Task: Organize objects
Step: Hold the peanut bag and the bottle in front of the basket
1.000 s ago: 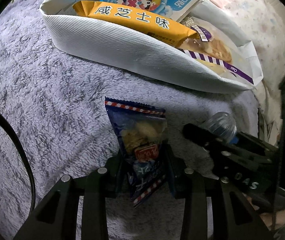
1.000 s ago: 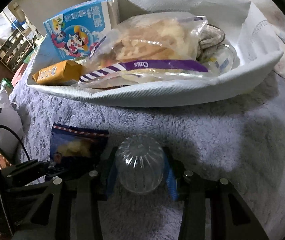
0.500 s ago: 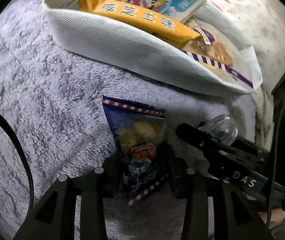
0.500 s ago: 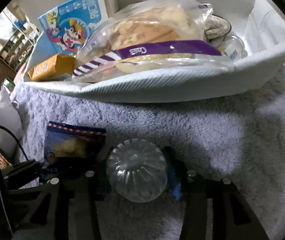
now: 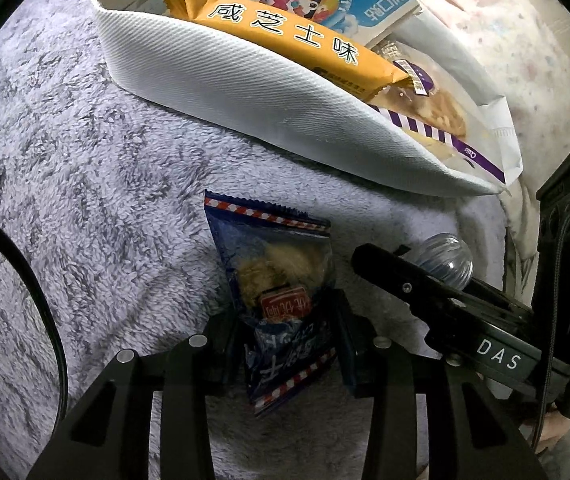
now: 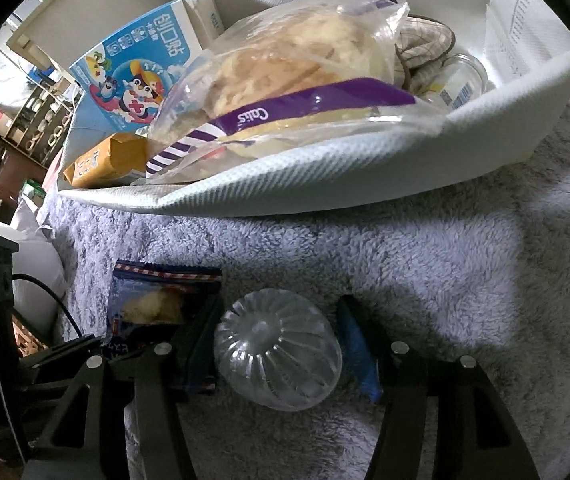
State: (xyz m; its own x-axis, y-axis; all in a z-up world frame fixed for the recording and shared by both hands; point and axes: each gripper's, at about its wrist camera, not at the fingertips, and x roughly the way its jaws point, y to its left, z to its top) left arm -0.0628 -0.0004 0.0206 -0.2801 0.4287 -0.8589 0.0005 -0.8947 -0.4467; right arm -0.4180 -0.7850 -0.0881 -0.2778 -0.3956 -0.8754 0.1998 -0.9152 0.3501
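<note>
A: Left gripper [image 5: 285, 344]: clamped on the snack packet [image 5: 275, 292], pads biting its lower half, top sticking out ahead of the tips. Right gripper [image 6: 281, 344]?

B: Jaws just been opening, now parted. Clear plastic bottle [image 6: 279, 348] between them, lying on the fuzzy grey blanket [image 6: 465, 280], base toward camera. Right pad off it w/ a visible gap; left side close, can't tell if touching. Not gripped.

A: Beyond the tips?

B: White fabric bin [image 6: 325, 184] straight ahead of both claws, near, already stuffed: bread bag [image 6: 293, 92], orange cracker pack [image 5: 285, 36], blue box [image 6: 137, 76], small jar [image 6: 461, 80] far right corner.

A: Handling?

B: Bottle prob. empty, so light; thin walls, crushable, slick, round, apt to roll on the pile. Best taken across mid-body, gentle squeeze. Packet: soft foil, light, crinkly, brittle-looking snack inside, so no hard pinch. Current hold low on the bag looks OK, though top may flop.

A: Risk?

B: Little free room in the bin; bottle likely to slide off the bread bag.
</note>
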